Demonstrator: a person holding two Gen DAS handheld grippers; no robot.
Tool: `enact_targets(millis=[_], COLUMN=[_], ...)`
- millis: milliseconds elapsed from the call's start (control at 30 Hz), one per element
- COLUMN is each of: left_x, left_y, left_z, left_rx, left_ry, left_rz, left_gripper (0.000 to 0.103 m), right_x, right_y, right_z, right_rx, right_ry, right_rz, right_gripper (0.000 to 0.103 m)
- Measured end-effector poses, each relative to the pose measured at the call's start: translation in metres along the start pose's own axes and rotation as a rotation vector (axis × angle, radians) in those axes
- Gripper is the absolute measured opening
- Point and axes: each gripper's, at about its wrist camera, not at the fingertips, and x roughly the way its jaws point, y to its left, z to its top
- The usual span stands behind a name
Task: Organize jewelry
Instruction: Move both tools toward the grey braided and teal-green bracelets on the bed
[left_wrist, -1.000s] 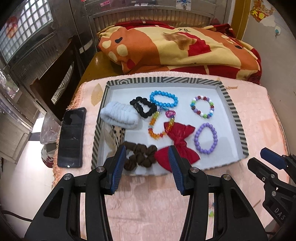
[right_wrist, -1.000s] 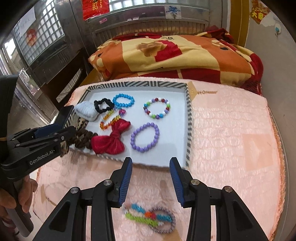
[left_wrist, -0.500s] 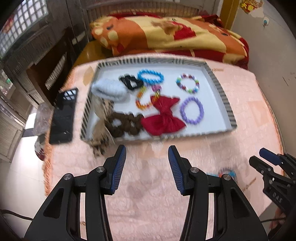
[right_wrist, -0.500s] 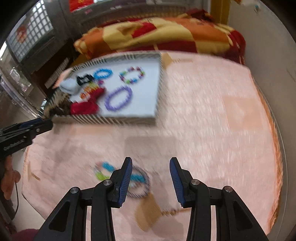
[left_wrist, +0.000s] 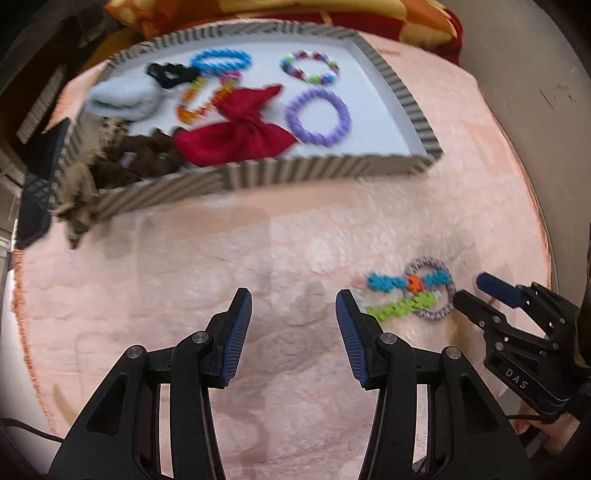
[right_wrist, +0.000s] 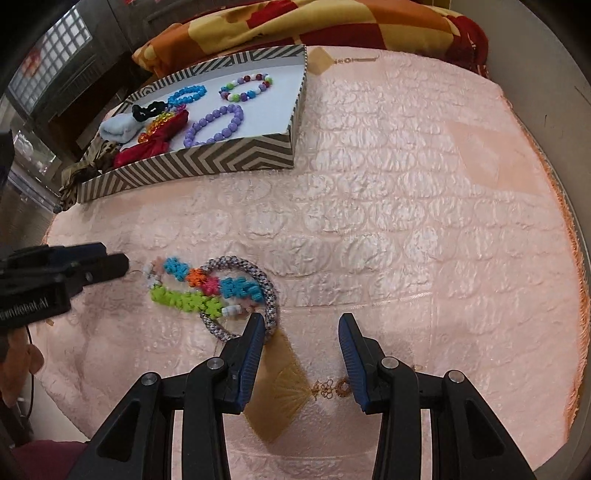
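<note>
A loose bundle lies on the pink cloth (right_wrist: 406, 184): a grey braided ring (right_wrist: 260, 278) (left_wrist: 430, 266) tangled with blue, orange and green beaded bands (right_wrist: 192, 295) (left_wrist: 399, 295). My right gripper (right_wrist: 301, 323) (left_wrist: 476, 291) hovers open just right of the bundle, its left fingertip beside the ring's edge. My left gripper (left_wrist: 293, 299) (right_wrist: 107, 256) is open over bare cloth, left of the bundle. The striped tray (left_wrist: 295, 173) (right_wrist: 221, 155) behind holds a purple bracelet (left_wrist: 318, 117), a red bow (left_wrist: 240, 129), bead bracelets and scrunchies.
A leopard-print fabric piece (left_wrist: 77, 206) hangs over the tray's near left corner. A black phone (left_wrist: 37, 184) lies left of the tray. A red and orange blanket (right_wrist: 295, 22) is piled behind. The cloth's fringed edge (right_wrist: 569, 229) curves along the right.
Both grippers have dropped and drawn back from the tray toward the near cloth. The loose bundle now sits close between them. Neither pair of jaws has changed its spread.
</note>
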Motion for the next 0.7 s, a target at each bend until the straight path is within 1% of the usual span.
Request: enact_targets(millis=[100,200,467,533,633,667,700], left_x=[0.010,0.016,0.022,0.021,0.016,0.016,0.017], left_y=[-0.009,-0.014,-0.022,-0.023,-0.024,-0.024,-0.025], left_z=[-0.002,-0.004,0.005,0.004,0.004,0.004,0.004], left_rx=[0.029,0.037,0.049,0.056,0.050,0.057,0.073], left_ry=[0.020,0.040,0.026,0.034,0.031,0.032,0.038], left_rz=[0.003,0.000,0.017,0.000,-0.049,-0.053,-0.039], left_gripper=[0.047,0.047,0.048,0.048,0.048,0.048,0.048], right_x=[0.001,0.001,0.007,0.007,0.007,0.008,0.007], right_y=[-0.001,0.002,0.003,0.003,0.002,0.002,0.002], right_z=[0.001,0.003,0.005,0.006,0.005,0.005,0.005], right_rx=[-0.003,-0.018,-0.022,-0.022,-0.023,-0.023,-0.025], right_ry=[0.000,-0.002,0.005,0.008,0.008,0.009,0.008], right_rz=[0.006,0.002,0.014,0.015,0.013,0.013,0.013], right_gripper=[0.040,0.040,0.040,0.040,0.040,0.040,0.040])
